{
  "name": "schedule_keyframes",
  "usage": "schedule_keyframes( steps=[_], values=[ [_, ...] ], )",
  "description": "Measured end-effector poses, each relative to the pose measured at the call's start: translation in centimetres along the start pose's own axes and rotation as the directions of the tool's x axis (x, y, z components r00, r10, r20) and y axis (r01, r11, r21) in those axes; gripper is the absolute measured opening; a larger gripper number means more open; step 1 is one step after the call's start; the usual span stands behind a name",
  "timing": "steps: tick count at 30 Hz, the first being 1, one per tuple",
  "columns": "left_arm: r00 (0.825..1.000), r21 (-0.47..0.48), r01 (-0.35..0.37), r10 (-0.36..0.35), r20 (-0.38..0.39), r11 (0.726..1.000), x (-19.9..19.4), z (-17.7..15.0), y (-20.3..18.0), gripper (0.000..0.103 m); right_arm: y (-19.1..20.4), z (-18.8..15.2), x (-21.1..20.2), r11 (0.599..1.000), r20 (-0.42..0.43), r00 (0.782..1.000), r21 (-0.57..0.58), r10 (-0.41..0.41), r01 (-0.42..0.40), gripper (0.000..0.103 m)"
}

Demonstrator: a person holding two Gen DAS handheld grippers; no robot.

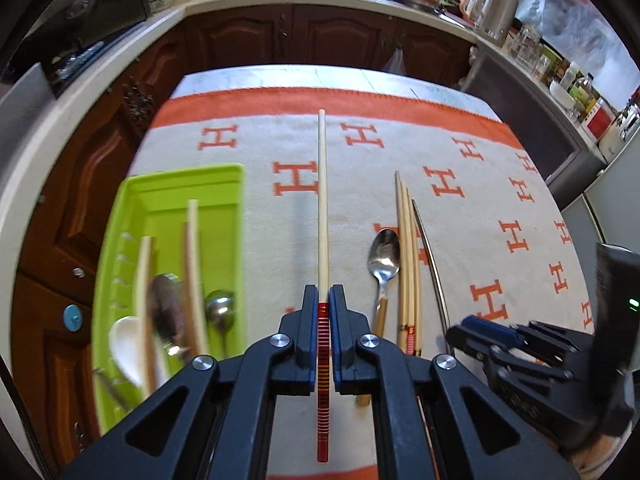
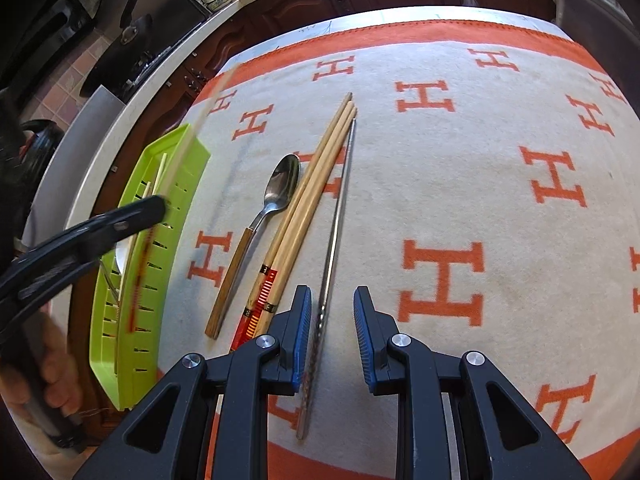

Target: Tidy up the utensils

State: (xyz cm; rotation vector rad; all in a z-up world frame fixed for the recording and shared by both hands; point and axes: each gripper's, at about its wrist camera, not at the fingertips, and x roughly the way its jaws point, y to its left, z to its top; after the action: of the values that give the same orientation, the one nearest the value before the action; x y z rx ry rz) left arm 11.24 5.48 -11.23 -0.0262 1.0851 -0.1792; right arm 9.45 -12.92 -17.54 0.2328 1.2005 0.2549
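Black left fingers point(image 1: 324, 304) are clamped tight on a chopstick point(image 1: 322, 208), gripping its red-banded end; the pale shaft points away over the blanket point(image 1: 460, 148), lifted clear of it. Left of it sits a green tray point(image 1: 180, 188) at the counter's left edge, holding wooden sticks, a white spoon and metal spoons, all blurred. Right of the held chopstick, on the blanket, lie a spoon point(image 1: 383, 264) with a wooden handle, then a bundle of chopsticks point(image 1: 407, 252) touching each other, then a thin metal rod point(image 1: 430, 256).

From the right wrist, the right fingers point(image 2: 332, 316) stand partly open, holding nothing, with the rod's point(image 2: 336, 216) near end lying between them, closer to the left pad. Spoon point(image 2: 276, 196) and bundle point(image 2: 312, 196) lie just left. At far left a hand point(image 2: 44, 380) holds the left gripper beside the tray point(image 2: 168, 176).
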Motion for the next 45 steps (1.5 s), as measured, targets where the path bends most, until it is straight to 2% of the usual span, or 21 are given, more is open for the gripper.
schedule_keyframes(
  steps=[8,12,15,18,25,29,39,42,45],
  values=[
    [0.997,-0.054,-0.05,0.053,0.059,0.997,-4.3,-1.5,3.9,0.003,2.8,0.8,1.6,0.992,0.01,0.995,-0.08,-0.096,0.097,0.022],
    [0.994,-0.08,-0.083,0.088,0.062,0.993,-5.2,-2.7,5.9,0.003,3.9,0.9,2.2,0.973,0.039,0.983,-0.137,-0.181,0.185,0.021],
    [0.995,-0.107,-0.091,0.096,0.039,0.99,-4.7,-3.7,7.3,0.003,4.4,0.7,2.7,0.95,0.065,0.965,-0.17,-0.254,0.262,0.012],
    [0.995,-0.125,-0.101,0.104,0.012,0.987,-3.9,-5.0,8.2,0.003,4.3,0.4,2.6,0.946,0.074,0.96,-0.163,-0.271,0.28,0.007],
    [0.995,-0.156,-0.101,0.102,-0.003,0.983,-3.2,-6.3,9.1,0.008,2.4,0.7,1.4,0.977,0.047,0.978,-0.046,-0.205,0.207,0.005],
    [0.995,-0.165,-0.093,0.097,0.017,0.982,-3.6,-6.5,9.4,0.015,2.5,0.5,-0.8,0.986,0.08,0.983,-0.009,-0.167,0.169,0.005],
    [0.99,-0.235,-0.06,0.087,0.107,0.97,-6.2,-6.4,11.0,0.027,5.7,0.6,-6.3,1.0,0.146,0.989,0.007,-0.03,0.03,0.005],
    [0.982,-0.269,-0.068,0.112,0.15,0.961,-7.6,-6.5,11.9,0.043,7.6,0.9,-7.3,1.0,0.153,0.988,-0.017,0.008,-0.005,0.005],
    [0.972,-0.288,-0.078,0.137,0.192,0.955,-8.8,-6.6,12.7,0.063,9.6,1.3,-7.7,0.998,0.141,0.989,-0.034,0.049,-0.045,0.005]
  ],
)
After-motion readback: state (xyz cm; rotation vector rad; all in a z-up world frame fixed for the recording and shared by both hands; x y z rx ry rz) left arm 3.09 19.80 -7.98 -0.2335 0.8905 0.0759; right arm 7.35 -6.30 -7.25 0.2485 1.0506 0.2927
